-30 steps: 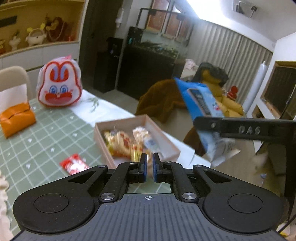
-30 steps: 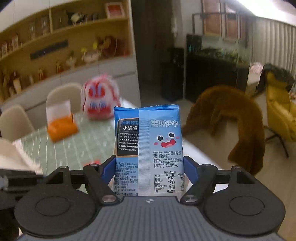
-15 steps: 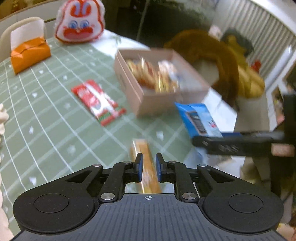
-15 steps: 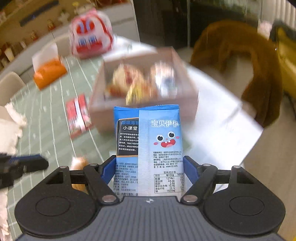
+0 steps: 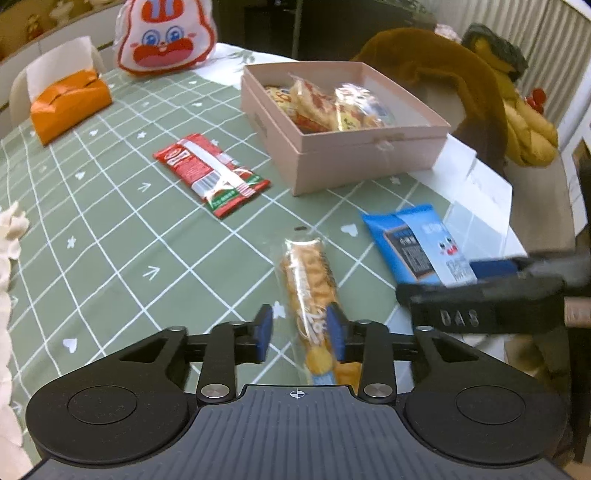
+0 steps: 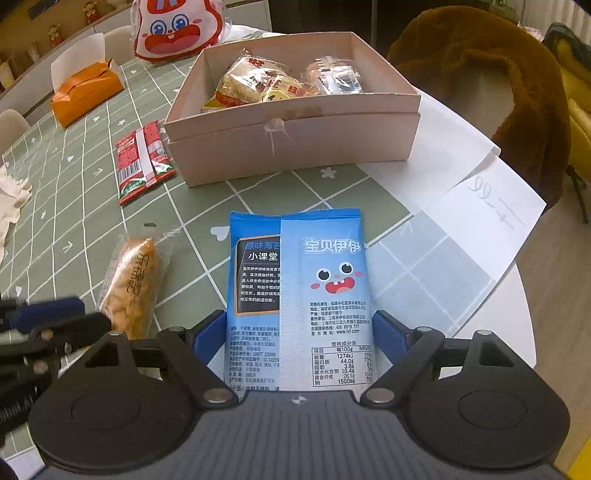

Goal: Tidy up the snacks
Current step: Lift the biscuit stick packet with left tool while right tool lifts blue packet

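Note:
My right gripper [image 6: 299, 334] is shut on a blue snack packet [image 6: 295, 295], held low over the green checked tablecloth; the packet also shows in the left wrist view [image 5: 413, 243]. My left gripper [image 5: 300, 332] is open, its blue pads either side of an orange cracker stick in clear wrap [image 5: 308, 280] that lies on the cloth; the stick also shows in the right wrist view [image 6: 133, 284]. A pink cardboard box [image 6: 295, 144] with several wrapped snacks stands behind, also in the left wrist view [image 5: 369, 155]. A red sachet [image 5: 210, 173] lies left of the box.
An orange tissue box [image 5: 70, 103] and a white-and-red rabbit bag [image 5: 166, 35] stand at the back of the table. White paper sheets [image 6: 480, 206] lie at the table's right edge. A brown fur-covered chair [image 6: 491, 74] stands beyond. Crumpled white tissue [image 5: 7, 251] lies at left.
Both grippers have come down to the table. The left jaws have opened around the cracker stick. The right gripper has lowered the blue packet in front of the box.

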Tool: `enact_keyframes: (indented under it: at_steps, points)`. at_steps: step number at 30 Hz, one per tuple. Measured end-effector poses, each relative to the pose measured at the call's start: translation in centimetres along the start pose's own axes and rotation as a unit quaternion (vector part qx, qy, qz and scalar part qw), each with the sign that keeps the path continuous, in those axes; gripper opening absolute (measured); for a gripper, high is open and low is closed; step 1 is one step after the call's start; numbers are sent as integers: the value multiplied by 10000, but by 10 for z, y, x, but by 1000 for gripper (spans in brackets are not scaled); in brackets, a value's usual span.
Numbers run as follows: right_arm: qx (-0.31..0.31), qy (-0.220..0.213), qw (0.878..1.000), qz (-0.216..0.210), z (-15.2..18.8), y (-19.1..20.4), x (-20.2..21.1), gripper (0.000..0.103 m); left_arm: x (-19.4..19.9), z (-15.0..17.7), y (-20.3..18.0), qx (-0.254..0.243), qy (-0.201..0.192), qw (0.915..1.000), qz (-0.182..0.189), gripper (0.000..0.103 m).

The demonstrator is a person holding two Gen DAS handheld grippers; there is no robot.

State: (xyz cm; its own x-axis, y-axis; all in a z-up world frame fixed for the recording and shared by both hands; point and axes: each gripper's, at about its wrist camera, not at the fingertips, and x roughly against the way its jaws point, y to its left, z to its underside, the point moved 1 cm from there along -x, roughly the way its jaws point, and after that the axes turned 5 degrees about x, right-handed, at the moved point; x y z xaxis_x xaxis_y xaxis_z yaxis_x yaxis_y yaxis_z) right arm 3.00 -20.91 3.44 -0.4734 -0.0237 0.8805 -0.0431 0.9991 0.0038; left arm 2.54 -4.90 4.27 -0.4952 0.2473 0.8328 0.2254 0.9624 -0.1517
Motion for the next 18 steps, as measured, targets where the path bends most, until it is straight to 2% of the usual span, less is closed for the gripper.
enact_keyframes:
  at_steps: [2, 5, 8, 12, 14, 16, 17, 18]
  points:
    - [96, 7, 9999, 72, 2, 2, -1, 86, -4, -3, 10, 172, -6, 9998, 48, 58]
    - [218, -8, 9996, 163, 5, 5, 0, 87, -8, -5, 23, 413, 9, 9990, 142, 68]
    - [187, -10, 9997, 154, 5, 5, -1, 90, -8, -5, 30, 642, 85, 9964, 547, 60]
    - [162, -1, 9998, 125, 4, 4, -1, 91, 1, -2, 25, 626, 39, 9921, 1089, 60]
    - [80, -29, 9999, 59, 6, 1, 1, 91, -2, 0, 17, 408, 59, 9943, 985, 60]
    - [-16, -45, 10000, 31, 7, -4, 3, 91, -10, 3, 13, 171, 57, 9984, 537, 61]
    - [-22, -40, 10000, 45, 7, -5, 2, 91, -14, 3, 14, 181, 76, 9986, 500, 69]
    - [-14, -39, 10000, 71, 6, -6, 2, 91, -17, 3, 16, 258, 117, 9981, 549, 70]
